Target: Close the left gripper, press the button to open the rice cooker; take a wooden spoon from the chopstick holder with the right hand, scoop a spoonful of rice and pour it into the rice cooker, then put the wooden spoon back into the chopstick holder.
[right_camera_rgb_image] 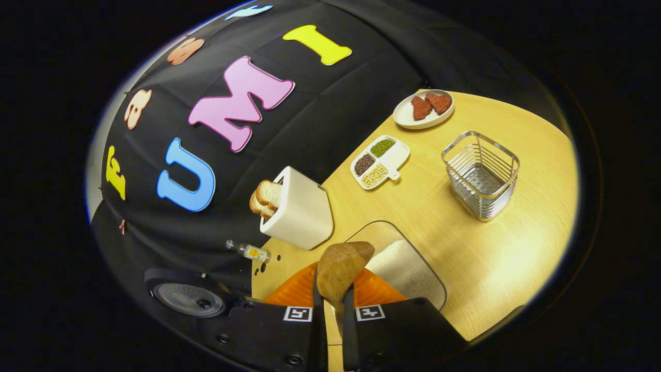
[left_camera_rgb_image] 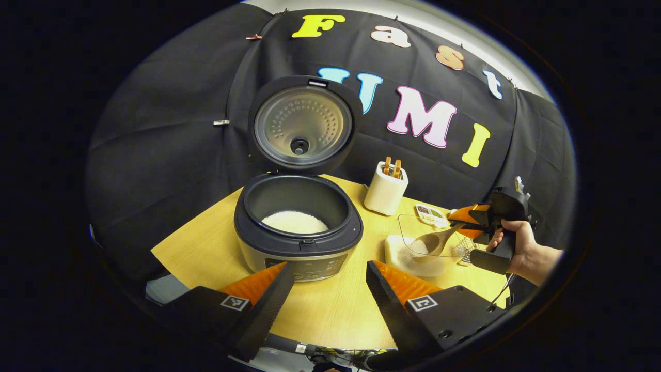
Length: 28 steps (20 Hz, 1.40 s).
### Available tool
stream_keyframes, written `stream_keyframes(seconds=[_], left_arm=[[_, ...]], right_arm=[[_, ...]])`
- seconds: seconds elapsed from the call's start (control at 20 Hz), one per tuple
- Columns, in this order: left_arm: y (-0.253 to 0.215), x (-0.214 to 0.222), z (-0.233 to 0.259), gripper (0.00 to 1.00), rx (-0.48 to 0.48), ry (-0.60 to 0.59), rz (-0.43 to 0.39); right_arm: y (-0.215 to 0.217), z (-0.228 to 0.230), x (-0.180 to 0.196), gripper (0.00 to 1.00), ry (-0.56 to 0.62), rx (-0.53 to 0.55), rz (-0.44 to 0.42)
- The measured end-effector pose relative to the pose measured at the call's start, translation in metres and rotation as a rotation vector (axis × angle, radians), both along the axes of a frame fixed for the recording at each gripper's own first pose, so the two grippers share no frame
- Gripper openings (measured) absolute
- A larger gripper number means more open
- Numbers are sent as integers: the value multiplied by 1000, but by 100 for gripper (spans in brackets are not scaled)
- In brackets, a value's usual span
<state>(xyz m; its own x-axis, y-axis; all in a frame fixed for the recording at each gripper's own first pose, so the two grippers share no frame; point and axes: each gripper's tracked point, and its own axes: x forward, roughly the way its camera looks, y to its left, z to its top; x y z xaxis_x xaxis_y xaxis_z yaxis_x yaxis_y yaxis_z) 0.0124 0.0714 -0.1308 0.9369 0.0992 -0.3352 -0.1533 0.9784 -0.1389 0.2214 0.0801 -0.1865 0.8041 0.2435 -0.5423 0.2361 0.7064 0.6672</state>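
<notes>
Cooker (left_camera_rgb_image: pixel 298 232) open, lid (left_camera_rgb_image: pixel 302 124) upright behind the pot, white rice already lying in the pot's bottom. Right of the cooker: clear rice box (left_camera_rgb_image: pixel 418 253), with the spoon (left_camera_rgb_image: pixel 433 242) bowl dipped into it. Right gripper (left_camera_rgb_image: pixel 467 221) clamped on the spoon's handle, fingers drawn almost together around it, held by a hand (left_camera_rgb_image: pixel 519 248) farther right of the cooker. Left gripper (left_camera_rgb_image: pixel 328 289) just in front of the cooker's panel, fingers wide apart, holding nothing.

Risks, as judged from here: a shallow load sliding off the spoon on the way to the cooker, should the handle roll in the grip; grains scattered on the table (left_camera_rgb_image: pixel 330 310) between box and cooker if lifted fast; spoon catching the box's clear wall on the way out; spoon or hand knocking the toaster (left_camera_rgb_image: pixel 386 191) behind and right of the cooker.

Room: a bare strip of table between box and cooker, short and unobstructed; pot mouth wide, lid well back. Wire holder (right_camera_rgb_image: pixel 481 175) far right of the cooker, beyond the box, near the table's edge; open top, free space around it. Seed tray (right_camera_rgb_image: pixel 380 161) and plate (right_camera_rgb_image: pixel 423 109) behind it, out of the path.
</notes>
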Motion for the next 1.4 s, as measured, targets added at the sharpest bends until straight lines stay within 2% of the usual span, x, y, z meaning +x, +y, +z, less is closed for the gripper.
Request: stream_keyframes(seconds=[0.25, 0.55, 0.8, 1.1, 1.4], left_arm=[[4, -3, 7, 95, 10, -16, -8], [8, -11, 15, 95, 31, -40, -10], [19, -18, 21, 95, 24, -56, 14], [38, -24, 31, 95, 19, -79, 61], [61, -33, 27, 95, -16, -80, 141]], right_arm=[[-35, 15, -4, 16, 13, 101, -119], [-38, 42, -3, 16, 10, 218, -169], [-2, 75, 6, 16, -12, 307, -121], [63, 104, 9, 16, 2, 409, -38], [149, 124, 4, 16, -6, 401, 127]])
